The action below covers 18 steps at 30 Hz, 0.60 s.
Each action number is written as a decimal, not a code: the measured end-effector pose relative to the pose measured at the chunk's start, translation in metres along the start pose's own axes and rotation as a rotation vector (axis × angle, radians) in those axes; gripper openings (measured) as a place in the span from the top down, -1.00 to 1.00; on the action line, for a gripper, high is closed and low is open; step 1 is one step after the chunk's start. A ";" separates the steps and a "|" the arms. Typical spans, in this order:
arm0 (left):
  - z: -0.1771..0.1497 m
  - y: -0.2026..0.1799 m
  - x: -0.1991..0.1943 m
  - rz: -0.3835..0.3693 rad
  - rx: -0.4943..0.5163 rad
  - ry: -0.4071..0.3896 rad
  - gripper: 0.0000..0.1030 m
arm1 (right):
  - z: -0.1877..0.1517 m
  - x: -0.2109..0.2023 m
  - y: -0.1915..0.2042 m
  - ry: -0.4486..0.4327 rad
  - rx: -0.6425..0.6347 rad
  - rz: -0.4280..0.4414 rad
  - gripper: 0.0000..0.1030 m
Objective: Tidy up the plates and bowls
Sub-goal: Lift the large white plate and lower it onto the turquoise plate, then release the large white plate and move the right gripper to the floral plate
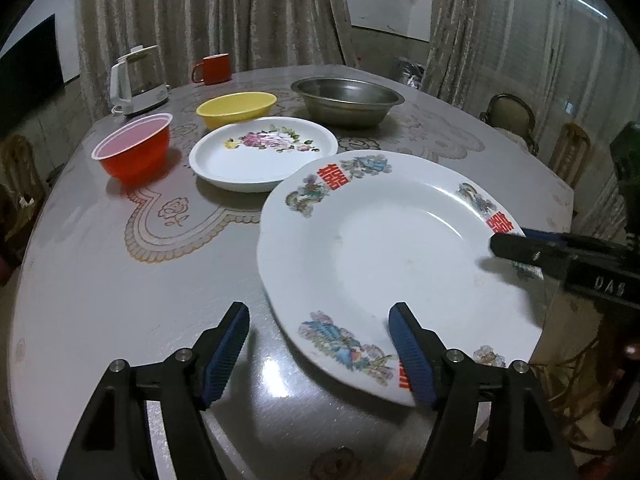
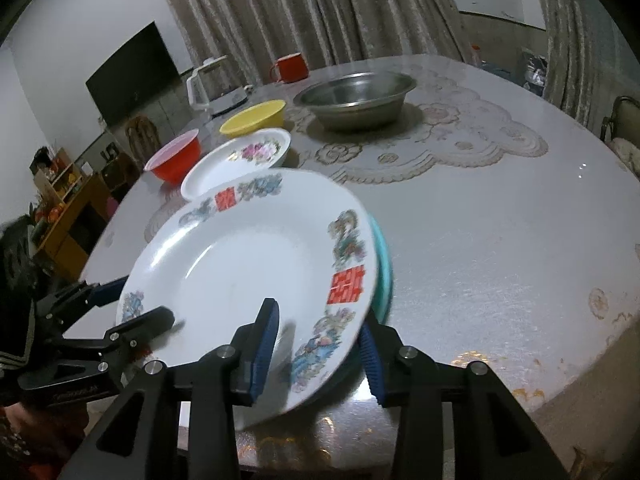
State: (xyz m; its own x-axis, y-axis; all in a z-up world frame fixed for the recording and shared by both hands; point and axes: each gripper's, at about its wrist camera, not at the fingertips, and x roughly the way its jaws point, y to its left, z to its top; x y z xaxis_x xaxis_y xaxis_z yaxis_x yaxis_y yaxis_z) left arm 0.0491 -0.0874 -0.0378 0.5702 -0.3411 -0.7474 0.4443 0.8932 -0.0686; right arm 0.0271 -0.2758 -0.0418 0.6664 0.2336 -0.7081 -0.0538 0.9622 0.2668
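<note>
A large white plate with red characters and dragon prints (image 1: pixel 384 248) (image 2: pixel 248 264) sits tilted at the table's near edge, over a teal plate (image 2: pixel 383 264). My right gripper (image 2: pixel 320 352) has its jaws around the white plate's near rim, one above and one below, and shows as a black finger on the rim in the left wrist view (image 1: pixel 520 250). My left gripper (image 1: pixel 320 344) is open, its right finger over the plate's near rim; it also shows in the right wrist view (image 2: pixel 136 308). Beyond are a floral white plate (image 1: pixel 262 156), a red bowl (image 1: pixel 136 152), a yellow bowl (image 1: pixel 236 108) and a steel basin (image 1: pixel 346 100).
A white kettle (image 1: pixel 136 80) and a red mug (image 1: pixel 214 69) stand at the far left of the round table (image 1: pixel 100 280). Chairs (image 1: pixel 516 120) stand at the right side. Curtains hang behind, a dark TV (image 2: pixel 132 72) at left.
</note>
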 end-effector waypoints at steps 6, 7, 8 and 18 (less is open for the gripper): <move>-0.002 0.009 -0.004 -0.017 -0.049 0.006 -0.53 | 0.008 -0.021 -0.004 -0.073 0.001 -0.038 0.23; -0.002 0.010 -0.005 -0.024 -0.059 0.009 -0.54 | 0.009 -0.022 -0.005 -0.077 0.003 -0.041 0.23; -0.002 0.012 -0.005 -0.030 -0.067 0.010 -0.56 | 0.010 -0.022 -0.004 -0.078 0.006 -0.039 0.23; 0.000 0.040 -0.018 -0.036 -0.179 -0.013 -0.73 | 0.015 -0.011 0.005 -0.061 -0.008 -0.032 0.17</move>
State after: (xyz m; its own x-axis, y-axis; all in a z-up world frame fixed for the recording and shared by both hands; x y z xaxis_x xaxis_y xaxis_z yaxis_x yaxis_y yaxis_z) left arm 0.0565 -0.0455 -0.0271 0.5654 -0.3765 -0.7339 0.3355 0.9178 -0.2123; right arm 0.0303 -0.2759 -0.0226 0.7122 0.1942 -0.6745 -0.0380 0.9702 0.2391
